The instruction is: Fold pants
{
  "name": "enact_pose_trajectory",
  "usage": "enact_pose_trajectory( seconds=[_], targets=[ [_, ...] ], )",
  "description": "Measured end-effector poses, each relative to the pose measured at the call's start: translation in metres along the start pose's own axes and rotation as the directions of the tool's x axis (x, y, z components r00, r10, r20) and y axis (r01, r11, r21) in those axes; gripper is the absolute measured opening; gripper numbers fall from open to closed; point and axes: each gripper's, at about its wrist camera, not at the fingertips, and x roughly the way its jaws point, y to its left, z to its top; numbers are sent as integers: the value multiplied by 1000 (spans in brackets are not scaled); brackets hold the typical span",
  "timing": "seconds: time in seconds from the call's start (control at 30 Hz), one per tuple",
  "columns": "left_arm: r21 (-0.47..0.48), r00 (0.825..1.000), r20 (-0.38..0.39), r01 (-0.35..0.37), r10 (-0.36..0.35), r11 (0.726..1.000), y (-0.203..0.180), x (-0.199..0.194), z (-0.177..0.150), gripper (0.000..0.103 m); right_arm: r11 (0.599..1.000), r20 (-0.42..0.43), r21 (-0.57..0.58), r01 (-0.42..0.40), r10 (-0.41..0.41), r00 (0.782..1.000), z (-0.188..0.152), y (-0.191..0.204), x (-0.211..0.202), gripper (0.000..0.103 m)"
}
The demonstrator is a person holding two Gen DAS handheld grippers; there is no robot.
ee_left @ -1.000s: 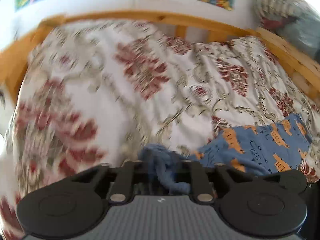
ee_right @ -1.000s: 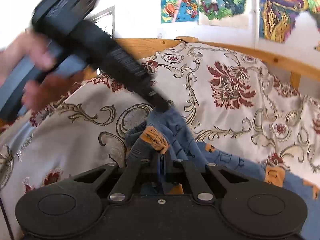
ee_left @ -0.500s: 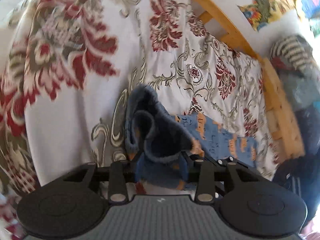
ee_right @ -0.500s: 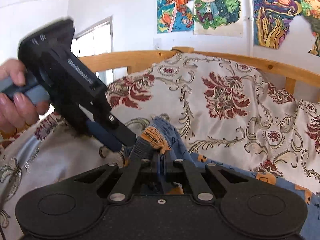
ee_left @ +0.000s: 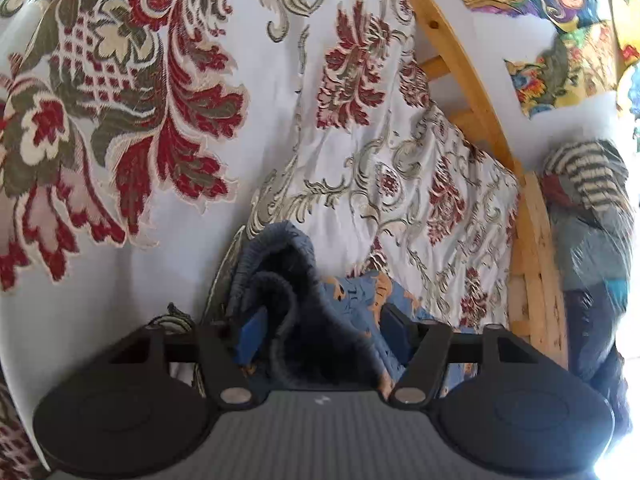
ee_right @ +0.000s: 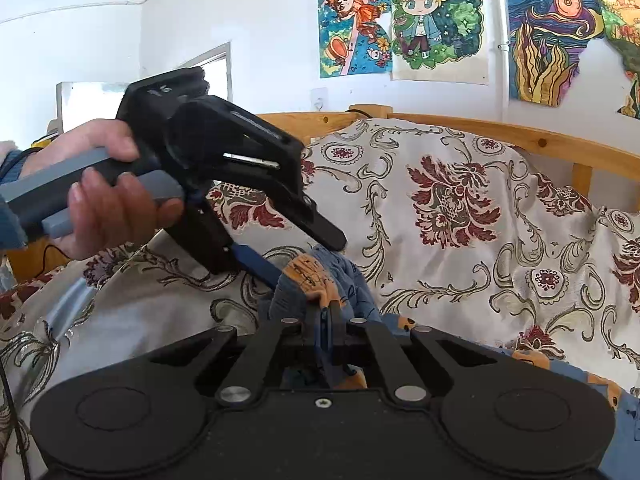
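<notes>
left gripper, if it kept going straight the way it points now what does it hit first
Most likely the blue pants bunched between its open fingers, and just past them the floral bedspread. How far beyond the cloth the bedspread lies is hard to judge.

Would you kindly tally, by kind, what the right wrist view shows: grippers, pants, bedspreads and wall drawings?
Grippers: 2, the left gripper and the right gripper
Pants: 1
Bedspread: 1
Wall drawings: at least 4, counting the blond cartoon child; the rightmost is cut off at the edge
Total: 8
</notes>
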Motion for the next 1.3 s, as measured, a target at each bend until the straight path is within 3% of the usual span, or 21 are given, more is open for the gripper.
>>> enact_pose_trajectory(
  seconds=[0.07, 0.17, 0.27, 0.33, 0.37, 0.4, 0.43, 0.53, 0.6, 0.63, 0.67, 0.73, 0.77, 0.87, 0.9, 0.97, 1.03, 1.1, 1.2, 1.3],
  targets=[
    [-13, 1000, -2, -1, 1, 1000, 0, 5, -1, 45, 1000, -1, 2, -3, 3, 1000, -1, 1, 0, 2],
    [-23, 1000, -11, 12, -12, 1000, 2, 10, -1, 44, 1000, -5, 6, -10, 10, 1000, -2, 1, 0, 2],
    [-37, 1000, -9, 18, -18, 999, 3, 13, 2, 61, 1000, -9, 4, -17, 17, 1000, -4, 3, 0, 2],
    [-37, 1000, -13, 4, -5, 999, 1, 17, 4, 59, 1000, -12, 0, -22, 22, 1000, -5, 4, 0, 2],
    [-20, 1000, -15, -6, 6, 1000, -1, 19, 4, 50, 1000, -12, -1, -24, 24, 1000, -6, 5, 0, 2],
    [4, 999, -15, -34, 34, 999, -4, 21, 4, 25, 1000, -12, -1, -27, 27, 1000, -6, 5, 0, 2],
    [29, 997, -16, -76, 77, 997, -8, 24, 4, 10, 1000, -14, -3, -29, 28, 999, -6, 6, 1, 2],
    [122, 991, -11, -130, 133, 984, -23, 22, 6, 7, 999, -23, -13, -37, 37, 999, -8, 8, 1, 2],
    [274, 981, 17, -190, 192, 943, -48, 16, 7, 6, 999, -25, -26, -44, 44, 999, -7, 11, 3, 2],
    [365, 974, 41, -223, 224, 904, -62, 14, 6, 6, 998, -25, -39, -48, 47, 999, -7, 13, 5, 2],
    [448, 964, 68, -260, 257, 855, -74, 13, 5, 6, 997, -26, -51, -49, 48, 998, -6, 16, 8, 2],
    [598, 937, 114, -329, 329, 731, -91, 18, 1, 6, 996, -36, -70, -63, 60, 998, -5, 21, 18, 2],
    [638, 930, 113, -339, 351, 691, -93, 21, -1, 7, 994, -50, -79, -69, 65, 997, -6, 23, 25, 2],
    [672, 914, 100, -353, 392, 651, -77, 35, 1, 8, 989, -127, -111, -101, 87, 988, -15, 30, 49, 4],
    [666, 916, 109, -356, 387, 655, -69, 36, 1, 10, 988, -134, -120, -100, 84, 987, -18, 32, 51, 7],
    [624, 937, 108, -325, 333, 711, -56, 30, 3, 11, 990, -133, -106, -96, 81, 988, -19, 29, 47, 18],
    [590, 947, 112, -308, 302, 746, -51, 19, 2, 22, 993, -127, -82, -88, 77, 989, -20, 22, 37, 28],
    [575, 947, 139, -315, 289, 755, -49, 4, -7, 49, 995, -120, -62, -80, 72, 990, -21, 13, 26, 37],
    [575, 952, 190, -306, 240, 758, -52, -18, -26, 69, 998, -117, -18, -65, 63, 991, -22, -2, 10, 54],
    [549, 946, 214, -324, 246, 770, -51, -31, -43, 71, 1000, -143, -18, -18, 15, 990, -29, -14, -3, 55]
  ],
)
